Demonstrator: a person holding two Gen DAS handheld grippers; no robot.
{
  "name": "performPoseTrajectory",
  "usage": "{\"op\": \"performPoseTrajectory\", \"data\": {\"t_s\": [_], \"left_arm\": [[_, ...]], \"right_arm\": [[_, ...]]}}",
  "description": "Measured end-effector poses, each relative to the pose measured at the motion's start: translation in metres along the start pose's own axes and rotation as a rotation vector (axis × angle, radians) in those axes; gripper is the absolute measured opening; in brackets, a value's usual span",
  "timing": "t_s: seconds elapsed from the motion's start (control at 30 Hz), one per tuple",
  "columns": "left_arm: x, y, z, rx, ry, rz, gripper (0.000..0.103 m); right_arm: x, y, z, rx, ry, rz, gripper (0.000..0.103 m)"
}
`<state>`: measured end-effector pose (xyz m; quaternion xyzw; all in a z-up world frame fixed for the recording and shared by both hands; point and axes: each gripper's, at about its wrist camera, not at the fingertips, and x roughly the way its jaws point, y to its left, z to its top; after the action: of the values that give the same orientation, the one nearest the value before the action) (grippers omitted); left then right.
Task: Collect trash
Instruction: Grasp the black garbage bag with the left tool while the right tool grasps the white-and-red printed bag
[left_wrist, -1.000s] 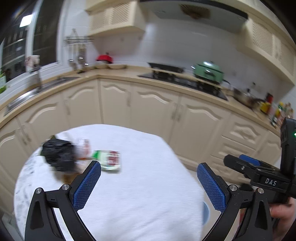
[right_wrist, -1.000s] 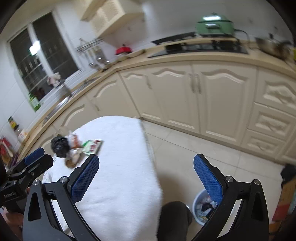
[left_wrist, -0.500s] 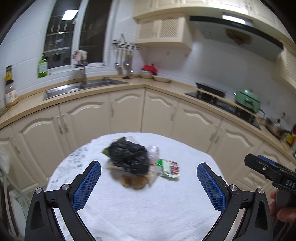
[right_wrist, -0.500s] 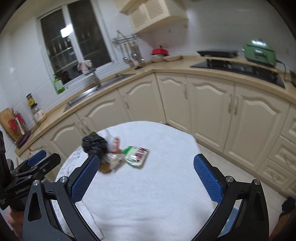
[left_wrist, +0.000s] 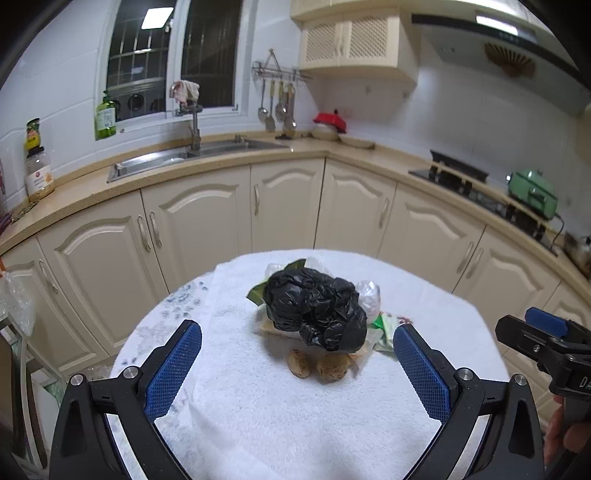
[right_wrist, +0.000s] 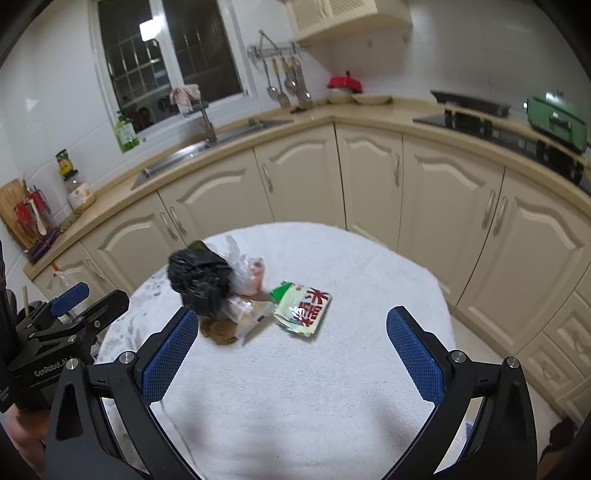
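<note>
A pile of trash lies on a round table with a white towel (left_wrist: 295, 413) (right_wrist: 314, 369). A crumpled black plastic bag (left_wrist: 317, 308) (right_wrist: 201, 278) tops the pile. Under and beside it are clear plastic (left_wrist: 367, 293) (right_wrist: 240, 273), two brown lumps (left_wrist: 317, 365) (right_wrist: 219, 330) and a green-and-white snack packet (right_wrist: 301, 308) (left_wrist: 386, 330). My left gripper (left_wrist: 295, 363) is open and empty, just short of the black bag. My right gripper (right_wrist: 291, 352) is open and empty, nearer than the snack packet. Each gripper shows at the edge of the other's view.
Cream kitchen cabinets (left_wrist: 288, 206) curve behind the table, with a sink (left_wrist: 192, 157), a hob (left_wrist: 458, 173) and a green pot (left_wrist: 532, 192) on the counter. A clear bag (left_wrist: 14, 302) hangs at far left. Tiled floor lies right of the table (right_wrist: 476, 332).
Both views have swung left from the cabinets and floor onto the table. The trash pile now sits centred before my left gripper. Both grippers stay open.
</note>
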<state>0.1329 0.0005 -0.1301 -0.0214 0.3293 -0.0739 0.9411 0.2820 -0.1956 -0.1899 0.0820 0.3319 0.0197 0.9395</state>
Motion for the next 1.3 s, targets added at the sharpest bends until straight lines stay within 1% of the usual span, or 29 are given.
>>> {"op": "performPoseTrajectory", "data": {"t_s": [0.1, 0.3, 0.43, 0.5, 0.6, 0.63, 0.67, 0.7, 0.8, 0.9, 0.97, 1.0, 1.07, 1.13, 1.17, 1.2, 1.3], "left_arm": [[0.033, -0.004, 0.013, 0.007, 0.023, -0.012, 0.102], [0.099, -0.008, 0.032, 0.021, 0.075, 0.01, 0.102], [0.152, -0.015, 0.048, 0.026, 0.118, 0.02, 0.102], [0.174, -0.016, 0.056, 0.014, 0.152, 0.005, 0.102], [0.205, -0.012, 0.068, -0.017, 0.162, -0.009, 0.102], [0.216, -0.008, 0.071, -0.036, 0.167, -0.032, 0.101], [0.225, -0.003, 0.074, -0.057, 0.174, -0.054, 0.097], [0.232, 0.001, 0.078, -0.068, 0.173, -0.064, 0.093], [0.242, 0.01, 0.084, -0.072, 0.159, -0.075, 0.087], [0.248, 0.019, 0.085, -0.081, 0.149, -0.082, 0.084], [0.254, 0.026, 0.089, -0.086, 0.137, -0.08, 0.083], [0.253, 0.027, 0.087, -0.089, 0.132, -0.083, 0.082], [0.256, 0.033, 0.089, -0.097, 0.123, -0.093, 0.081], [0.258, 0.039, 0.089, -0.101, 0.114, -0.098, 0.081], [0.261, 0.042, 0.09, -0.103, 0.111, -0.103, 0.081], [0.26, 0.046, 0.087, -0.105, 0.107, -0.108, 0.081], [0.263, 0.06, 0.084, -0.113, 0.101, -0.115, 0.08]], "right_arm": [[0.019, -0.01, -0.001, 0.016, 0.036, -0.01, 0.103], [0.049, -0.024, -0.002, 0.04, 0.083, -0.016, 0.103], [0.068, -0.03, 0.0, 0.049, 0.111, -0.016, 0.103], [0.077, -0.032, 0.0, 0.052, 0.123, -0.013, 0.103], [0.098, -0.035, 0.0, 0.059, 0.16, -0.017, 0.103], [0.108, -0.036, 0.0, 0.068, 0.175, -0.013, 0.103], [0.114, -0.036, 0.0, 0.07, 0.183, -0.008, 0.103], [0.119, -0.036, 0.0, 0.069, 0.193, -0.006, 0.103], [0.144, -0.03, 0.0, 0.051, 0.228, -0.016, 0.103], [0.166, -0.02, -0.004, 0.034, 0.267, -0.033, 0.103], [0.173, -0.015, -0.006, 0.019, 0.267, -0.041, 0.101], [0.174, -0.013, -0.007, 0.005, 0.253, -0.049, 0.101], [0.172, -0.01, -0.008, -0.008, 0.24, -0.028, 0.094], [0.168, -0.008, -0.01, -0.021, 0.236, 0.0, 0.079], [0.165, -0.009, -0.011, -0.022, 0.237, 0.002, 0.076], [0.163, -0.01, -0.012, -0.021, 0.239, 0.005, 0.066], [0.155, -0.019, -0.019, 0.01, 0.24, 0.032, 0.06]]}}
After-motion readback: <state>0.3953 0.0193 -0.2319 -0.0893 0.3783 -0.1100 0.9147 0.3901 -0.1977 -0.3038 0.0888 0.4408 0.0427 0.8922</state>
